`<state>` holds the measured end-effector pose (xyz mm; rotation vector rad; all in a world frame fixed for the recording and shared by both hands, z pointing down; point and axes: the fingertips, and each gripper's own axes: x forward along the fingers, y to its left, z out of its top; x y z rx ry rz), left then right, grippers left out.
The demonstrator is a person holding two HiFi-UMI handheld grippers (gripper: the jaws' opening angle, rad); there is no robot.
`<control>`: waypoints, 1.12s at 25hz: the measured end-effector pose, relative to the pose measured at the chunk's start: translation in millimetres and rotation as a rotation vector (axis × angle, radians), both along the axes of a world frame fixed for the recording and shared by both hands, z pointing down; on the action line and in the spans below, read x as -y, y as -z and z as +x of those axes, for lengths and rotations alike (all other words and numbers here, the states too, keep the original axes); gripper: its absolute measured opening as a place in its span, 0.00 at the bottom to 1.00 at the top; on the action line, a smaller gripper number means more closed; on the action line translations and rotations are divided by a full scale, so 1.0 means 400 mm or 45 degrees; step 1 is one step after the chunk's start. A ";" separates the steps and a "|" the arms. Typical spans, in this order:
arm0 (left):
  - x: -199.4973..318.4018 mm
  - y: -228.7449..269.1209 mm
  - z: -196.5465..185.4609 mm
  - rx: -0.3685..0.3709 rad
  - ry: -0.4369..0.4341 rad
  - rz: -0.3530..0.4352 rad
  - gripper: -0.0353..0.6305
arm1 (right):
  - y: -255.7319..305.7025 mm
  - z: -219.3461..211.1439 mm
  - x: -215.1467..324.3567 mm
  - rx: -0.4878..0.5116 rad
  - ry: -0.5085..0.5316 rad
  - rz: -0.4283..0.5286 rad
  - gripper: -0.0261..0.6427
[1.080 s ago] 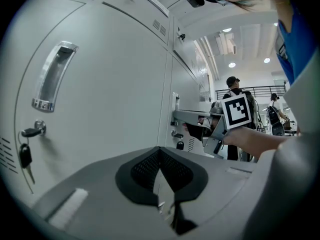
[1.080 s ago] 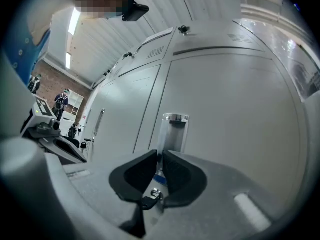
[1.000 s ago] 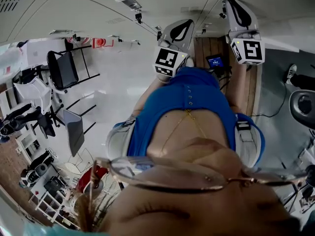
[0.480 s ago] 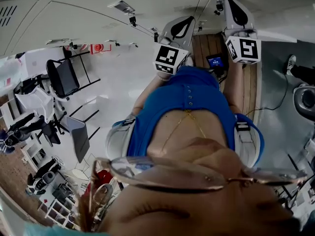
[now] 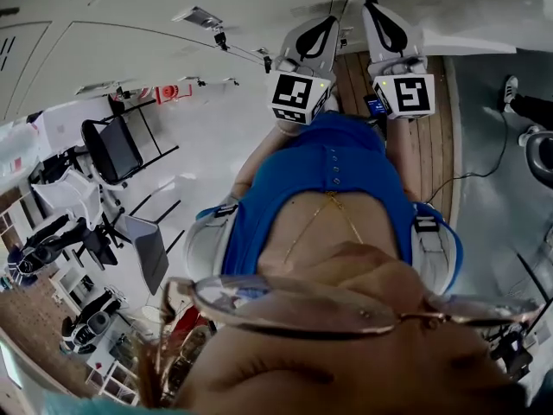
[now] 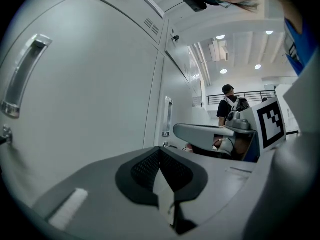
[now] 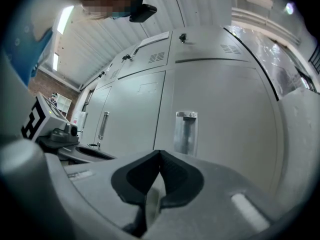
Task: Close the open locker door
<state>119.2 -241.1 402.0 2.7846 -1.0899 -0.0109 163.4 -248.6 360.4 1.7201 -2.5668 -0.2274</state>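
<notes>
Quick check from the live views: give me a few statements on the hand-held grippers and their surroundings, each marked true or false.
1. The right hand-held gripper is shut and empty. True.
2. The left hand-held gripper is clamped on a locker pull. False: its jaws are together with nothing between them.
3. A handle shows on the door ahead of the right hand-held gripper. True.
4. The chair in the head view is red. False: the chair is black.
</notes>
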 end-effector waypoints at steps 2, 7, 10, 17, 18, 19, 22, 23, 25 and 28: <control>-0.002 0.002 0.004 0.003 0.000 0.009 0.05 | -0.010 -0.012 -0.012 -0.007 -0.003 -0.025 0.04; -0.002 0.009 0.008 0.009 0.005 0.032 0.05 | -0.042 -0.019 -0.031 -0.004 -0.014 -0.032 0.04; -0.005 0.007 0.011 0.011 0.001 0.035 0.05 | -0.063 -0.024 -0.041 -0.003 -0.015 -0.042 0.04; -0.011 0.006 0.020 0.017 -0.003 0.046 0.05 | -0.070 -0.029 -0.053 0.006 -0.008 -0.067 0.04; -0.012 0.005 0.020 0.021 -0.004 0.045 0.05 | -0.071 -0.029 -0.053 0.007 -0.006 -0.064 0.04; -0.013 0.003 0.020 0.023 -0.004 0.045 0.05 | -0.071 -0.028 -0.053 0.006 -0.005 -0.063 0.04; -0.014 0.002 0.023 0.025 -0.006 0.042 0.05 | -0.071 -0.027 -0.053 -0.001 -0.002 -0.068 0.04; -0.014 0.002 0.024 0.026 -0.007 0.041 0.05 | -0.072 -0.027 -0.053 -0.002 0.002 -0.072 0.04; -0.014 0.001 0.026 0.028 -0.008 0.041 0.05 | -0.073 -0.028 -0.053 0.000 0.008 -0.078 0.04; -0.013 -0.003 0.028 0.033 -0.010 0.040 0.05 | -0.078 -0.028 -0.052 0.006 0.015 -0.083 0.04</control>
